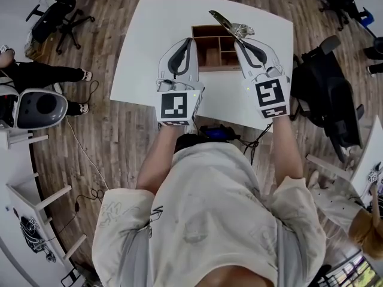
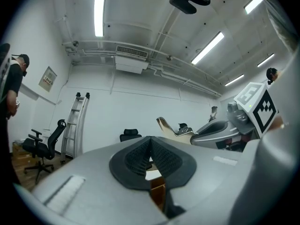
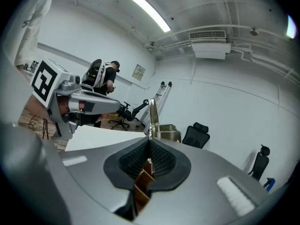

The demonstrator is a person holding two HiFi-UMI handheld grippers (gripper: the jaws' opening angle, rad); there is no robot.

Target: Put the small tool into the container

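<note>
A small metal tool [image 1: 225, 23] with a thin blade and a spring-clip end sticks up and left out of my right gripper [image 1: 239, 40], which is shut on it. The tool hangs over the back right corner of the wooden container [image 1: 195, 48], an open box with several compartments on the white table [image 1: 146, 46]. In the right gripper view the tool [image 3: 151, 117] rises straight from the closed pads, with the container [image 3: 141, 183] below. My left gripper [image 1: 190, 40] is shut on nothing beside the container's left wall. The left gripper view shows the tool [image 2: 169, 127] and the right gripper [image 2: 220, 131].
Black office chairs [image 1: 64, 11] stand on the wooden floor round the table, one [image 1: 326, 88] close to its right edge. A seated person [image 1: 42, 73] is at the far left. A ladder [image 2: 75, 123] leans on the back wall.
</note>
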